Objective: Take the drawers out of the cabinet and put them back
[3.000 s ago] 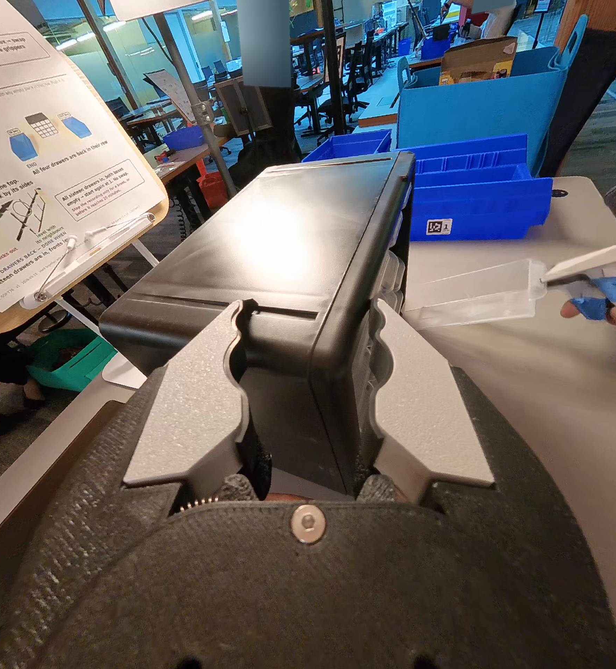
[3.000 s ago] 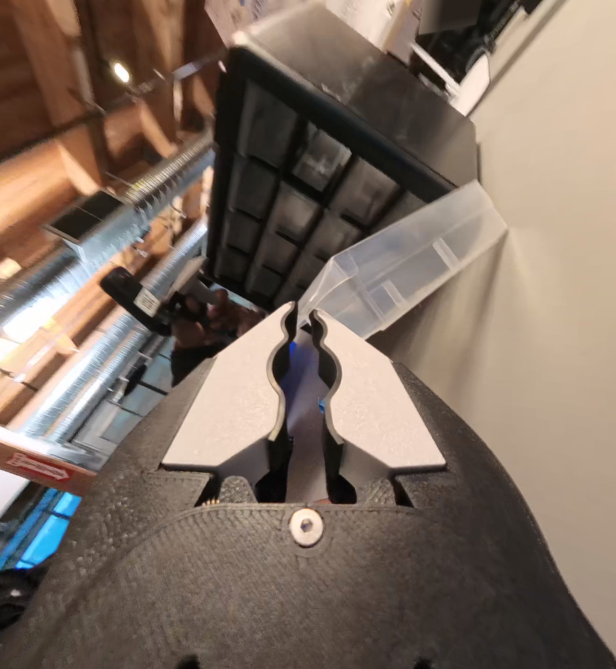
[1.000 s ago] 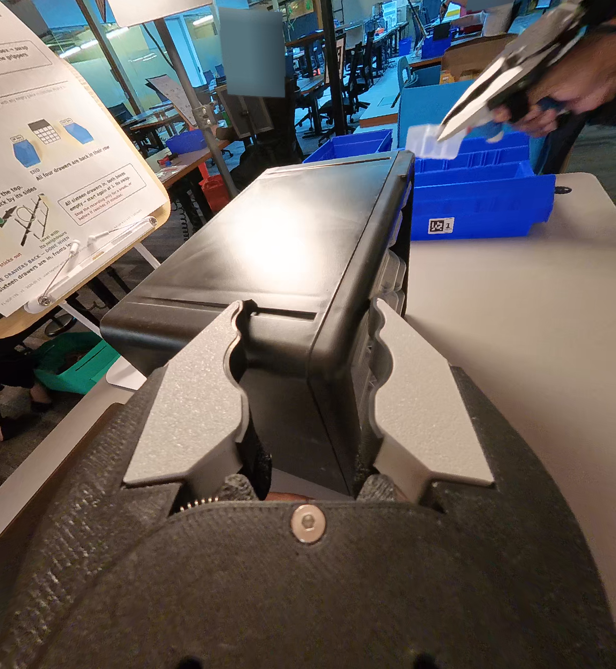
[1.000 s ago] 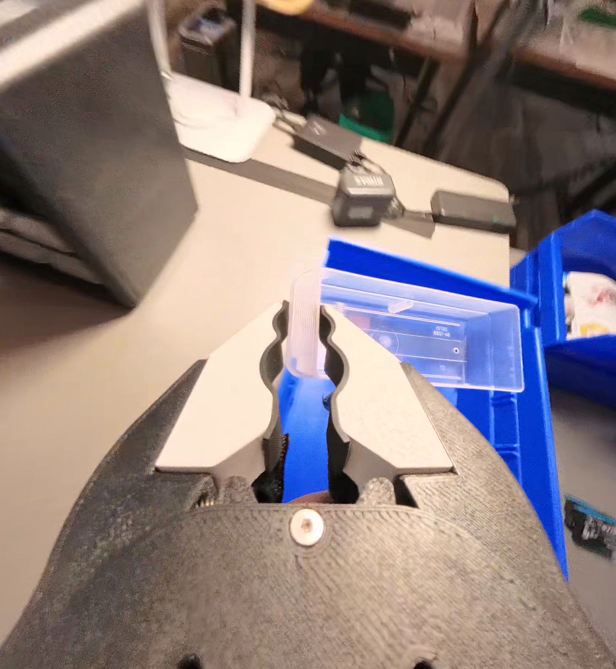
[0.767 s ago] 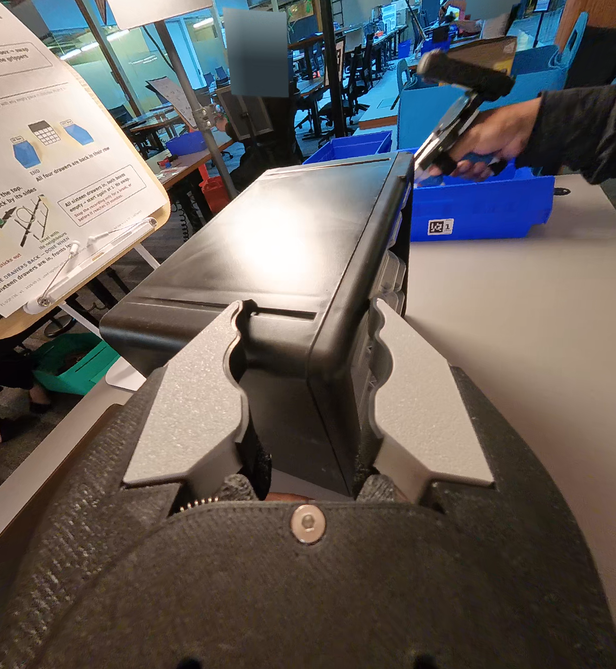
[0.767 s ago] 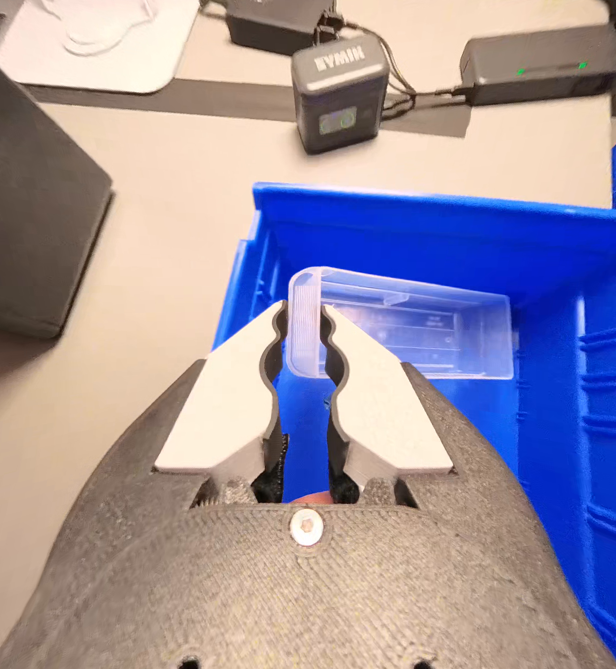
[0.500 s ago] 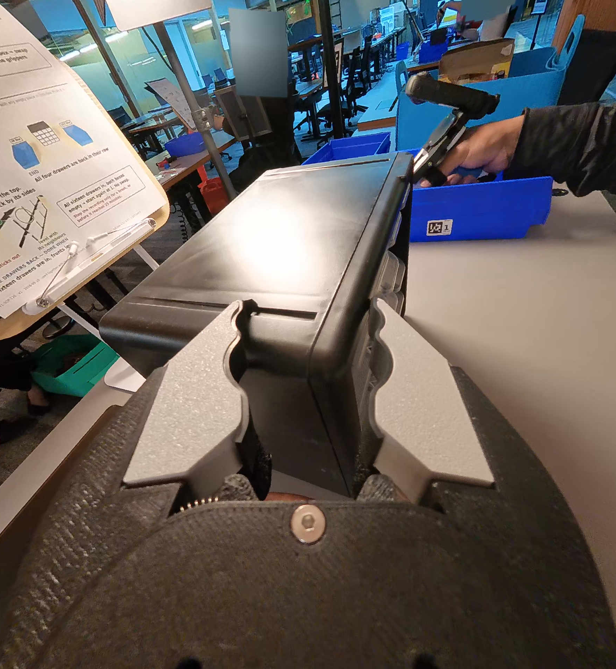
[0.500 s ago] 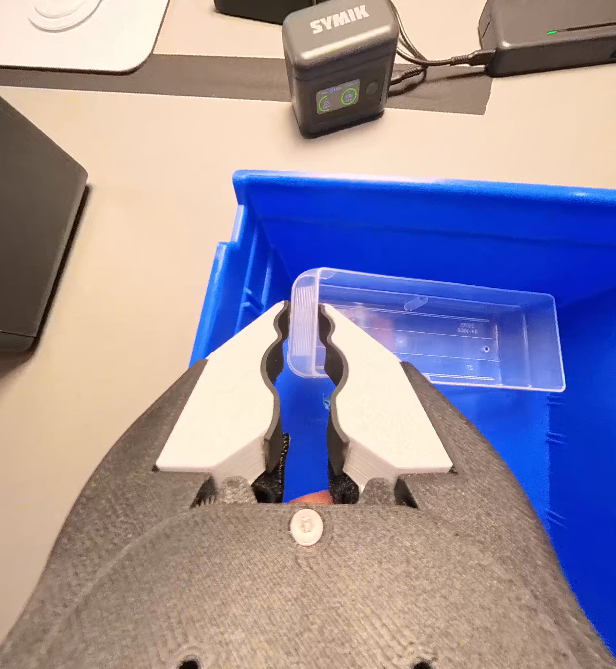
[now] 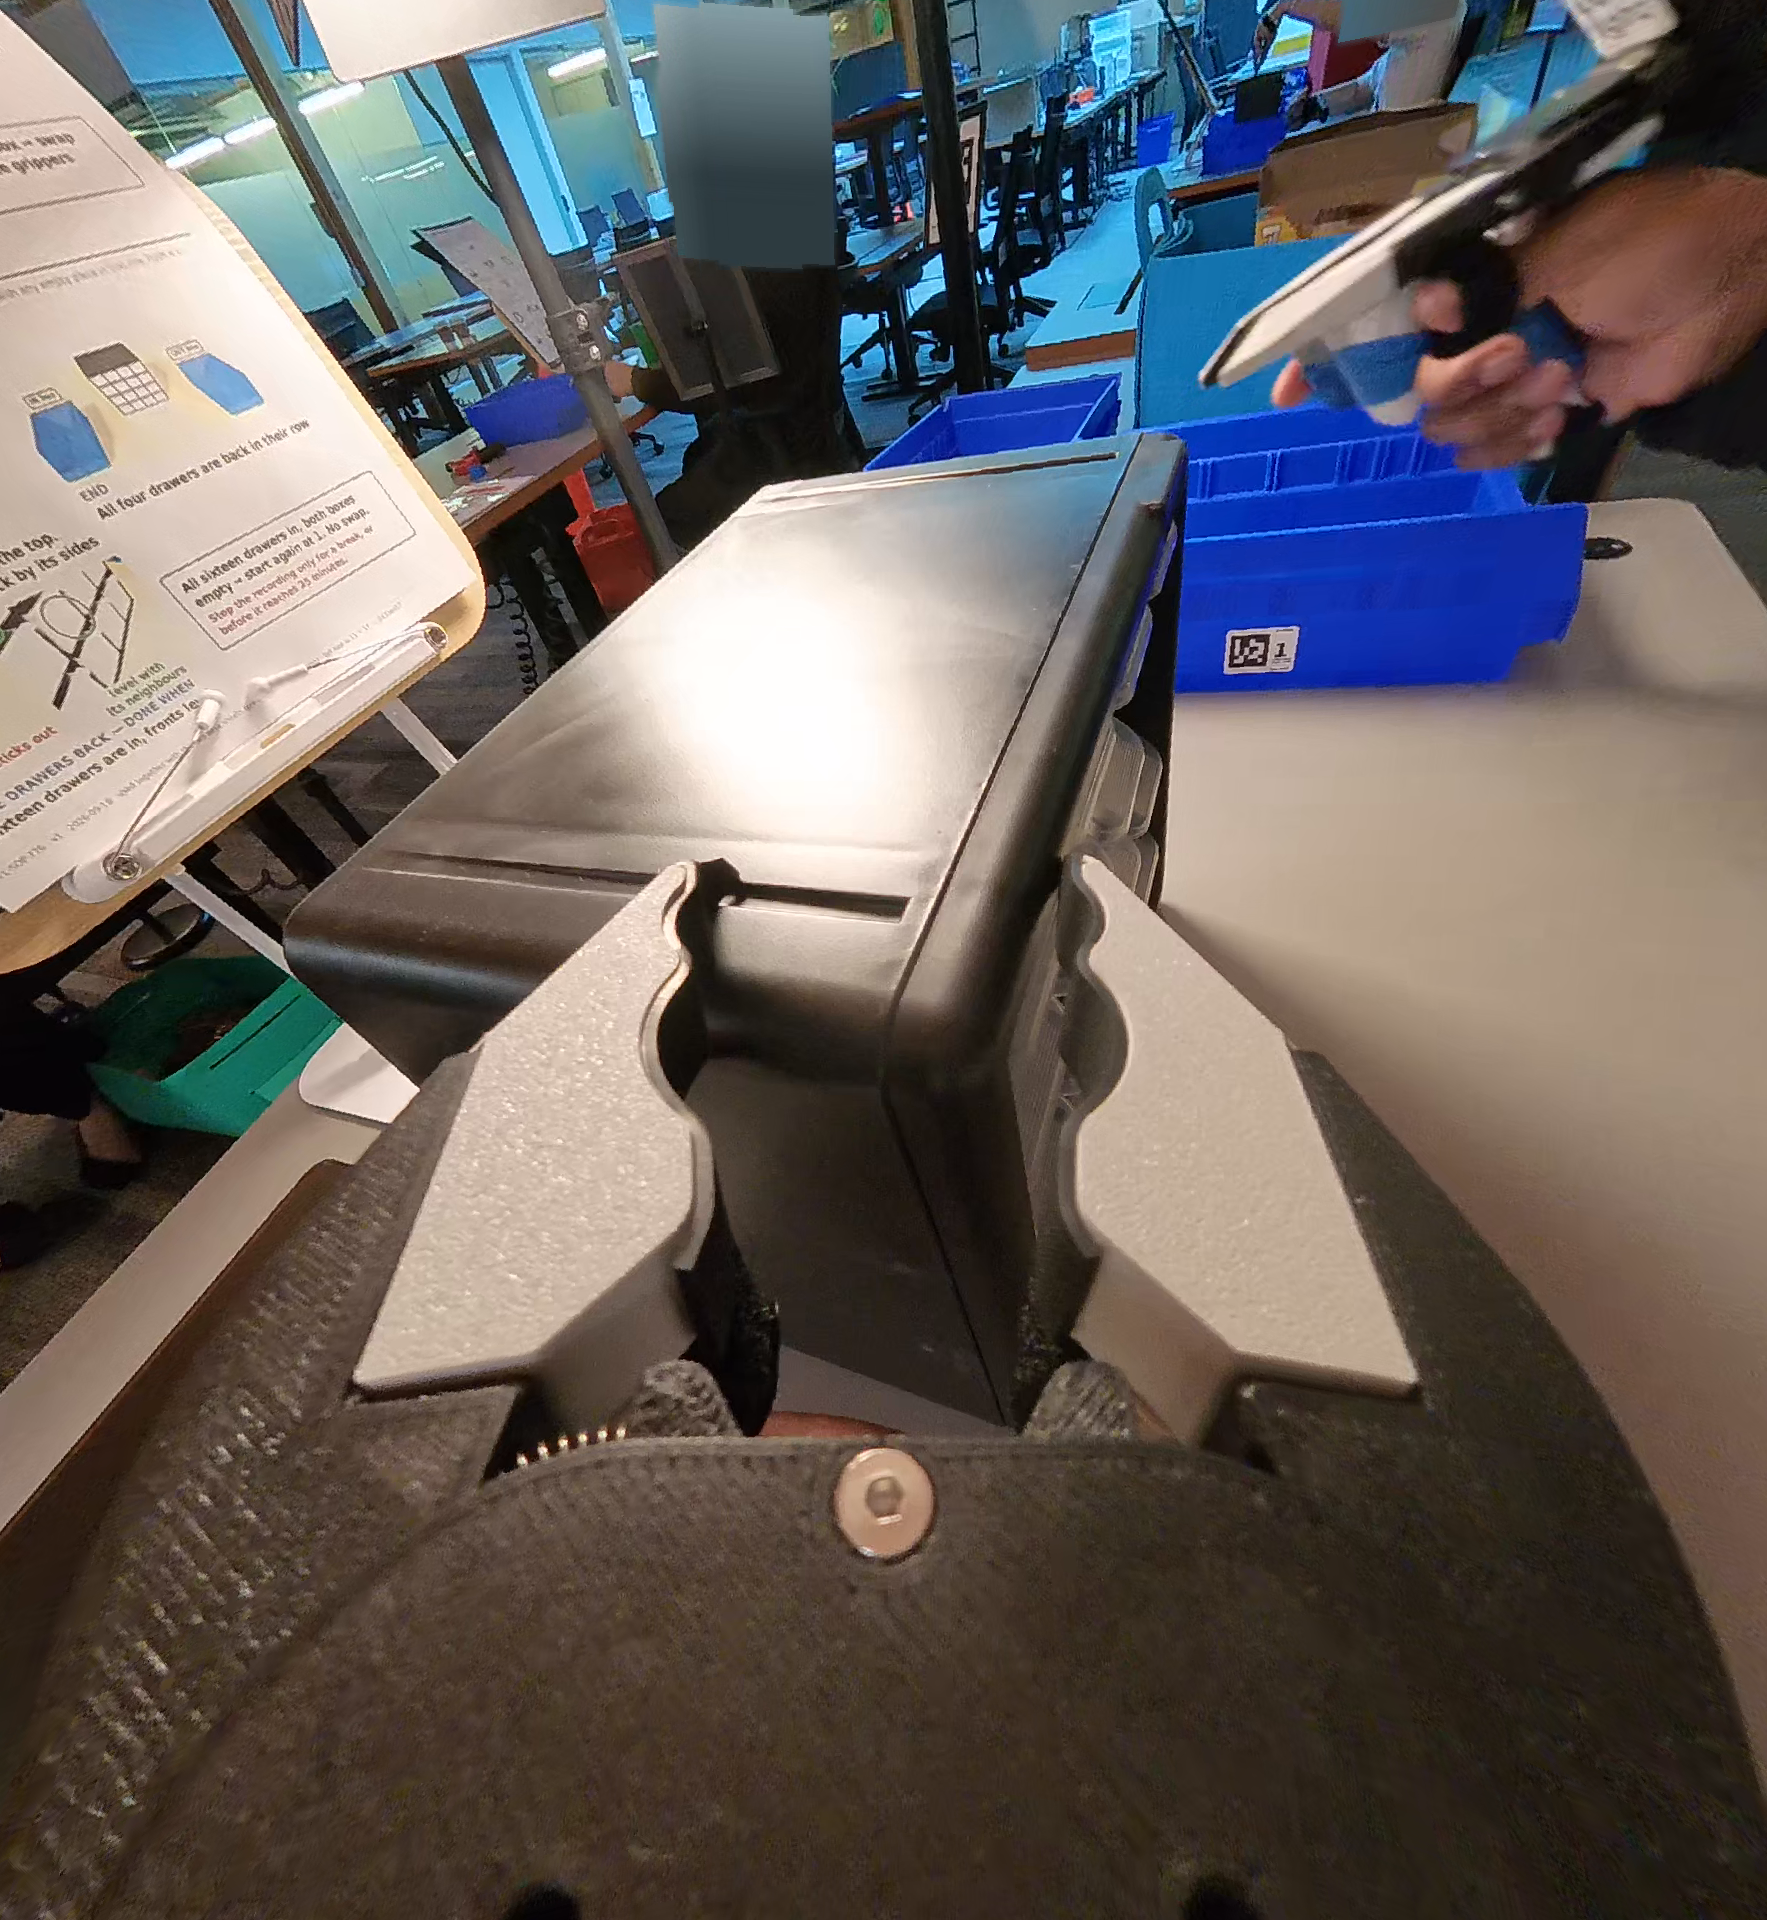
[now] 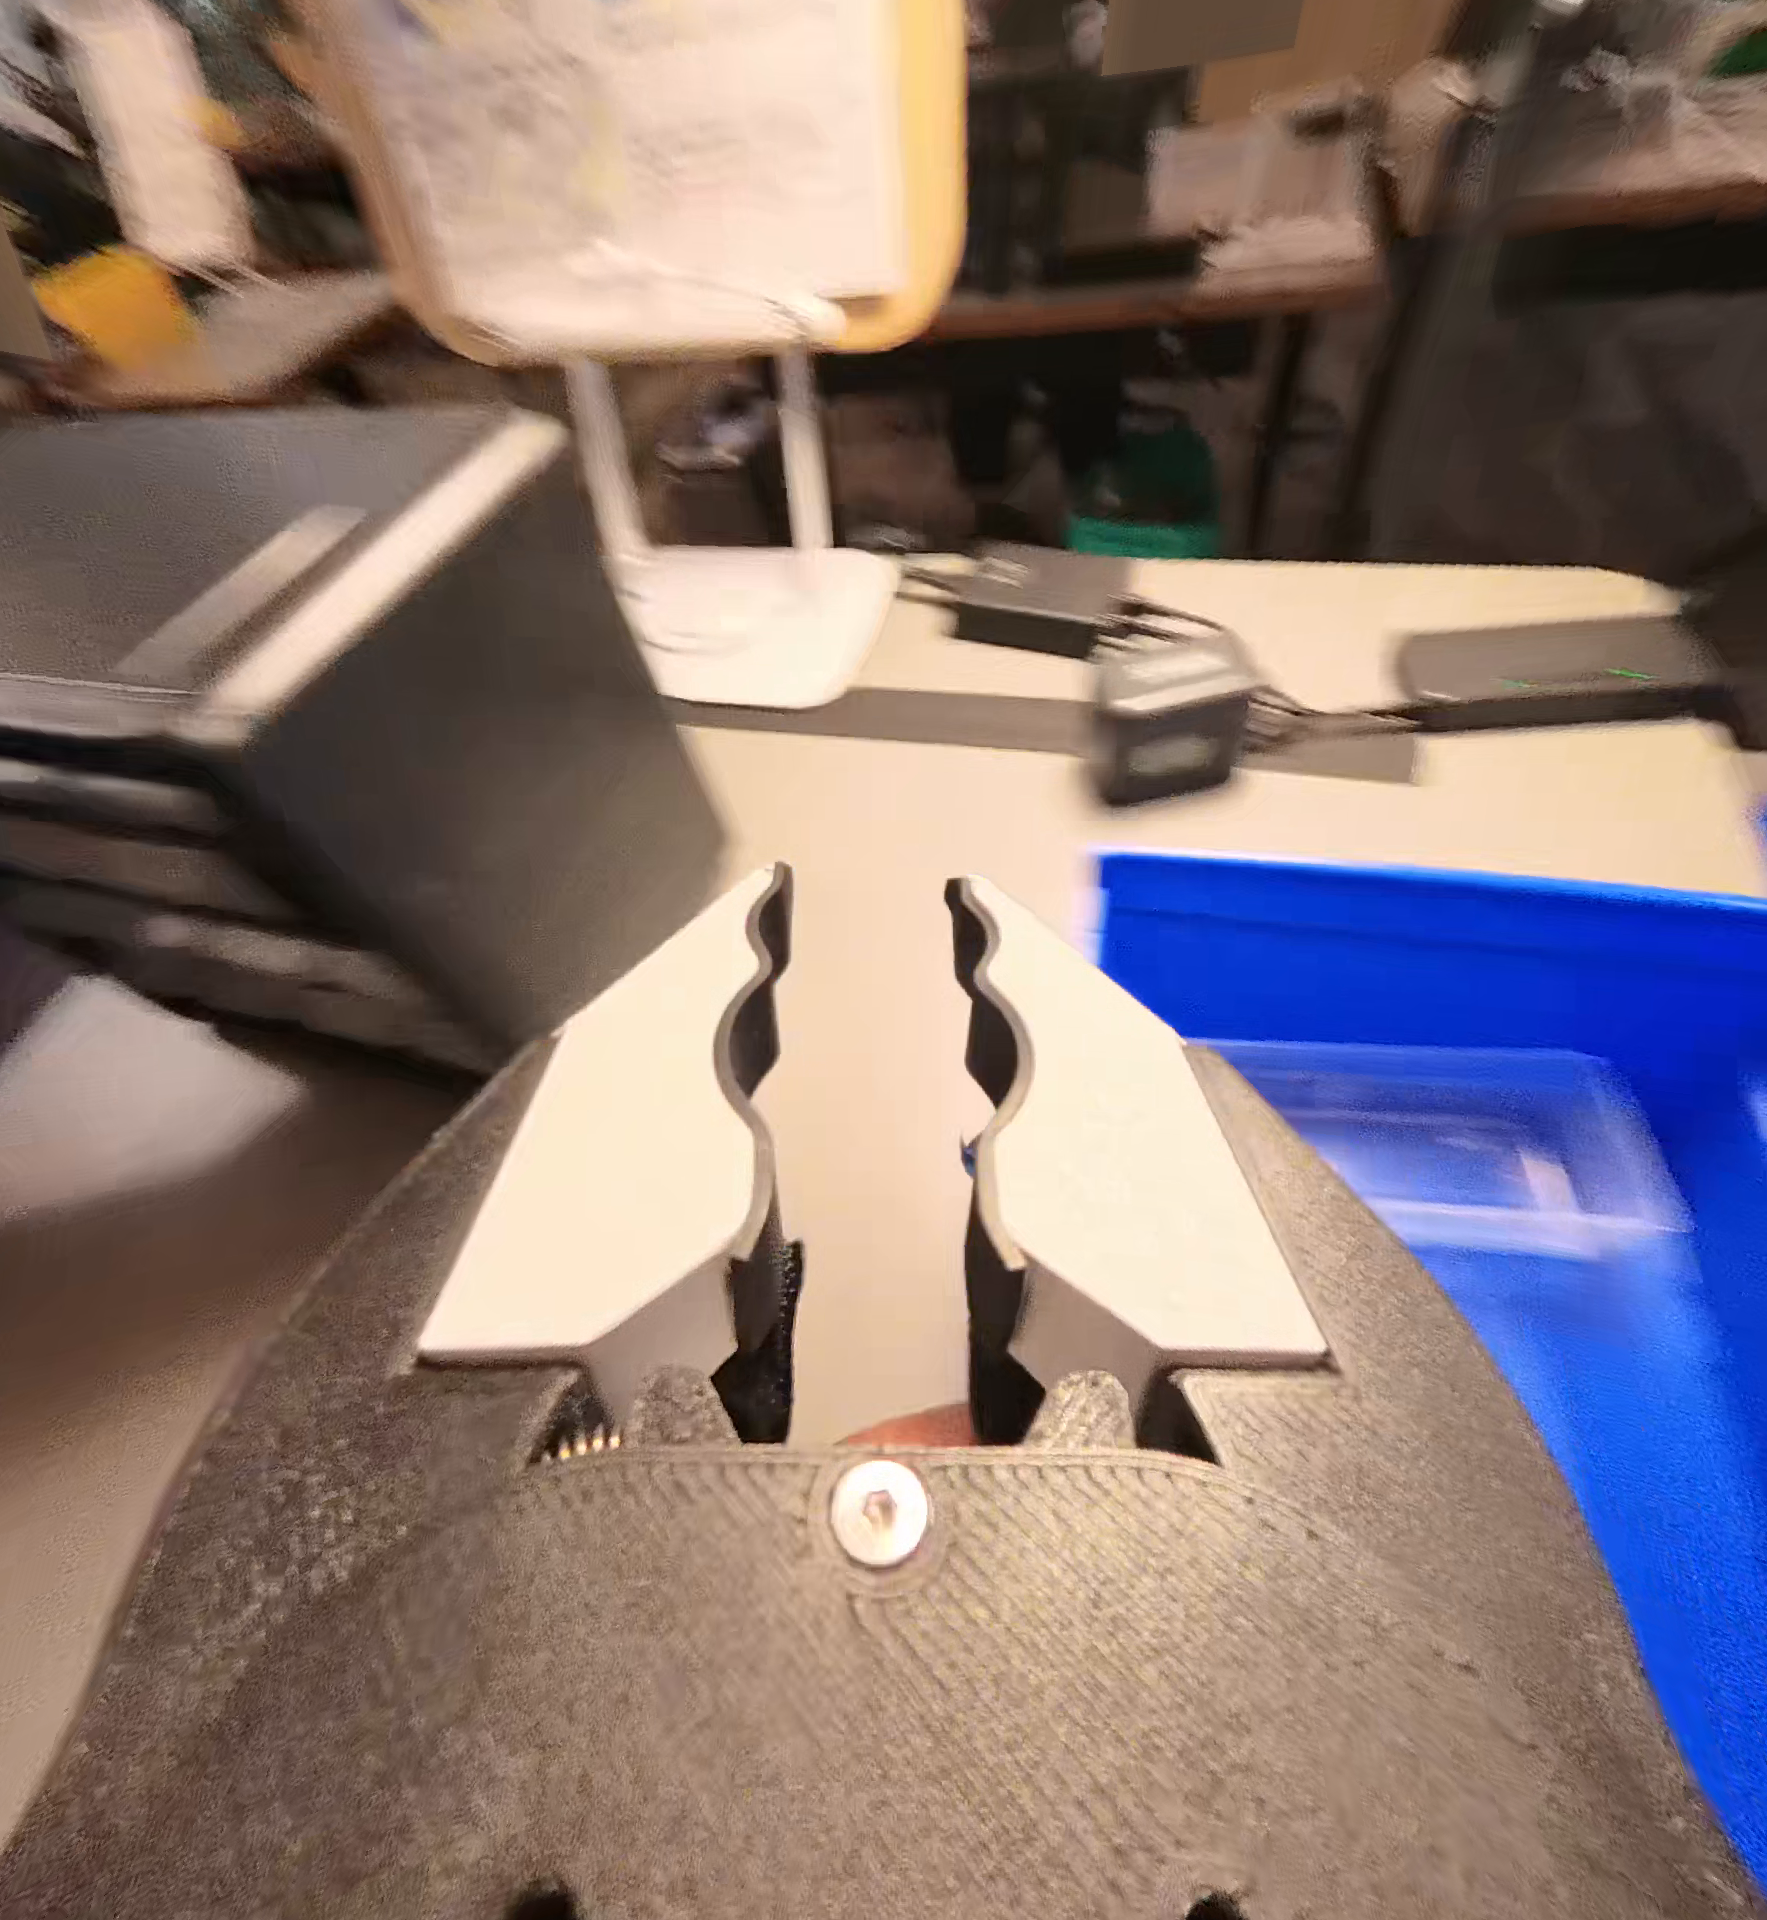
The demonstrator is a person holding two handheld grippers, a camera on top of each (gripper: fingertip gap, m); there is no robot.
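Dropped clear drawer (image 10: 1461, 1153) into blue bin (image 10: 1481, 935) since half a second ago; right gripper (image 10: 868, 883) now lifted clear above table (image 10: 858, 810), fingers parted, nothing between them. Right wrist view blurred. Left gripper (image 9: 884, 894) unchanged, straddling near top corner of black cabinet (image 9: 754, 707), fingers wide on either side of it; pad contact with cabinet cannot be told. Cabinet standing on table, blue bin just behind it, instruction board (image 9: 131, 468) off to left.
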